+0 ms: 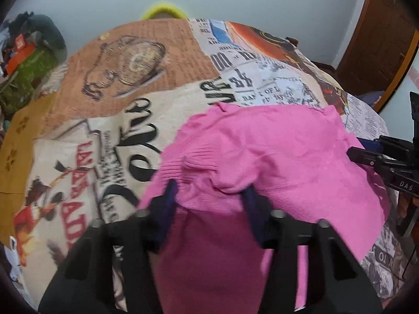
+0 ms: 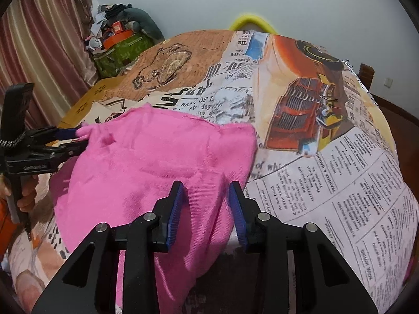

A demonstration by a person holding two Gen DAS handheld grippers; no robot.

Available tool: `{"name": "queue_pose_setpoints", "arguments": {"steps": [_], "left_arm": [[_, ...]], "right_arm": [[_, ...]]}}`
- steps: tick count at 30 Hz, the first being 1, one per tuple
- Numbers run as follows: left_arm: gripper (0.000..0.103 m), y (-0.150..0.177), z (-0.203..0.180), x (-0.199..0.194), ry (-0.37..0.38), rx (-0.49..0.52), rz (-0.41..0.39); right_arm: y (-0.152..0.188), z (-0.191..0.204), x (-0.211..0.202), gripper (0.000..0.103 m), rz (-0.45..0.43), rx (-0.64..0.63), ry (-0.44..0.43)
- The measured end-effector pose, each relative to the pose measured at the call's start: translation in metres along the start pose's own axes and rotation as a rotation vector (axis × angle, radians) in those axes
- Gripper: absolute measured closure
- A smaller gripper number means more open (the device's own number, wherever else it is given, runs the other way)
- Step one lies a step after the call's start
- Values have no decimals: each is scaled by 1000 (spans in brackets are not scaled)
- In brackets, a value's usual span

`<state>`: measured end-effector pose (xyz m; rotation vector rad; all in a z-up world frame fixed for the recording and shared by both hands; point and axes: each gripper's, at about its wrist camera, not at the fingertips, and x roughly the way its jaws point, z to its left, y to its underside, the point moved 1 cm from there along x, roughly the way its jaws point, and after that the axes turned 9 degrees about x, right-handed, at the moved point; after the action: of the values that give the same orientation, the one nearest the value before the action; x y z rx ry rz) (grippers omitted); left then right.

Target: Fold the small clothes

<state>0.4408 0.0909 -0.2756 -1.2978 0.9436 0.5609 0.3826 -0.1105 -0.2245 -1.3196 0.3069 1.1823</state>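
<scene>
left tongs (image 1: 210, 191) spread over pink garment (image 1: 262, 151) | right tongs (image 2: 207, 193) spread, pink cloth between | printed tablecloth (image 2: 340, 170) beneath

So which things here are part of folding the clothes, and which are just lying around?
Part of the job:
- pink garment
- left gripper
- right gripper
- newspaper-print cloth, the surface it lies on

Just lying about:
- pile of clutter on the green box
- curtain
- yellow ring

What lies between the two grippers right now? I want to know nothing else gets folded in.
Only the pink garment spans from the left gripper to the right gripper; the right wrist view shows nothing else on it.
</scene>
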Motion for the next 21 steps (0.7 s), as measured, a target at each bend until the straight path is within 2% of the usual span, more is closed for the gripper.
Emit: {"name": "queue_pose_setpoints", "arguments": {"steps": [1,2,5,11,16,21], "left_arm": [[65,0,-1,1,-10,-3,-1],[73,-1,-4,-1,-18,-3,-8],[87,-2,-7,-9,-29,-8,-21],[90,2,-4,-36,-53,-22,-47],[90,3,-4,-62,-46,-31,-83],[91,-1,-11,-72,-68,-1,-92]], "right_arm": [[0,1,-1,82,0,-5,-1],[0,2,-1,87,-4,-9,6],[0,4,-7,93,-26,-16,20],[2,13,-23,97,-65,-69,32],[-2,15,-40,97,-106,-49,35],[-3,15,-41,97,-99,-46,47]]}}
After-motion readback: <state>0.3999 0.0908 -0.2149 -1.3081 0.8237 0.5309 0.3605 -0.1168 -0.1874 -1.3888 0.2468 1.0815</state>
